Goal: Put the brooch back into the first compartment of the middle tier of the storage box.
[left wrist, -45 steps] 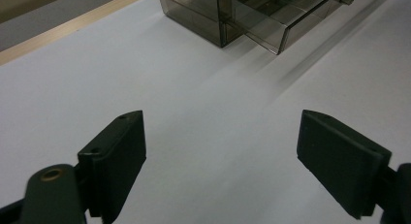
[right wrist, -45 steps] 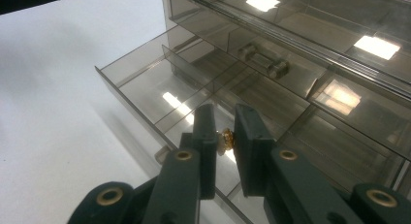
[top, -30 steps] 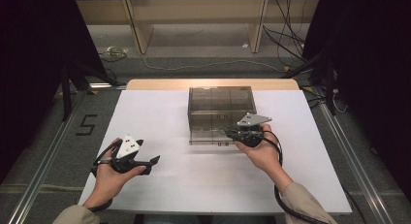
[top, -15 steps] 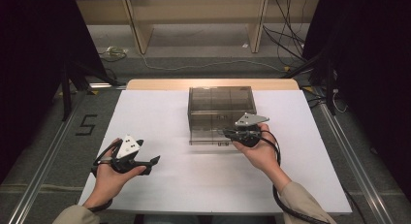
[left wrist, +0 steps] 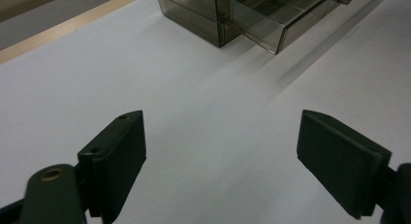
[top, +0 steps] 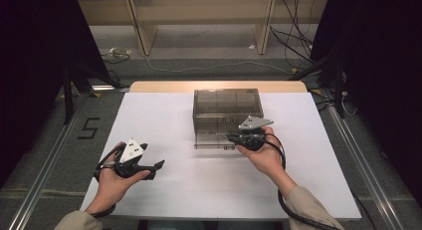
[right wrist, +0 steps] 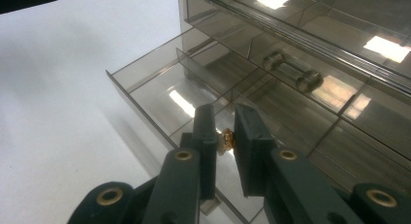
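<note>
Right gripper view: my right gripper pinches what looks like the lower drawer knob; light, brittle, slick plastic. Left gripper gapes empty.

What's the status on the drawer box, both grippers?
Left gripper open, idle over bare white table. Right gripper shut on small gold piece above the open lower drawer of the smoky box. Nothing in the way.
</note>
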The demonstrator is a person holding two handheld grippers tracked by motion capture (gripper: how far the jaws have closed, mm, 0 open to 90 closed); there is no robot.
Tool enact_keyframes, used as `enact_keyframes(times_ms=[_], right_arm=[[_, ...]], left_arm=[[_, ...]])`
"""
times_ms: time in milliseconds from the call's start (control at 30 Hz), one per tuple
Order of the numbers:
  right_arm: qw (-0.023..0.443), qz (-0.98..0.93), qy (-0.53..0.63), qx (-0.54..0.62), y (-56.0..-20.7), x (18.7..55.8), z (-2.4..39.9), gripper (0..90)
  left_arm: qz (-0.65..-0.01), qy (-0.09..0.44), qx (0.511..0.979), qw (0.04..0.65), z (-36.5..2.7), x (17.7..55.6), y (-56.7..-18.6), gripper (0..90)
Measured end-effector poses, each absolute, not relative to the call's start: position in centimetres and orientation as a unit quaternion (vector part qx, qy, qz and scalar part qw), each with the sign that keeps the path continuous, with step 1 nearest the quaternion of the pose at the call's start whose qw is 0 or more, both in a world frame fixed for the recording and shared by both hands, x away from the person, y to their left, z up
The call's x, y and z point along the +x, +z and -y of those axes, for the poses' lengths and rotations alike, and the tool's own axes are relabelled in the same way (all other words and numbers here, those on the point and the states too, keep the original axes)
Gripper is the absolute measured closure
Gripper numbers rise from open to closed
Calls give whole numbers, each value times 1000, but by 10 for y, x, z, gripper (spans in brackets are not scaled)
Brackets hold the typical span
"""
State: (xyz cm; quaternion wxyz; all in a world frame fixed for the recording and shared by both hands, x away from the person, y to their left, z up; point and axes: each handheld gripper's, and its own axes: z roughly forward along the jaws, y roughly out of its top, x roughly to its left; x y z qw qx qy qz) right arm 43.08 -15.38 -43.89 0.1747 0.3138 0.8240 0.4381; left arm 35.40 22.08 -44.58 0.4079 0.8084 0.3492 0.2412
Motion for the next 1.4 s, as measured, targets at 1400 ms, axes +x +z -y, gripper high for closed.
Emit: enact_keyframes(times_ms=[1400], right_arm=[[173,-829,436,305,-440,433,143,806]], left_arm=[[-349,241,808,408,-221,354,-446,181]])
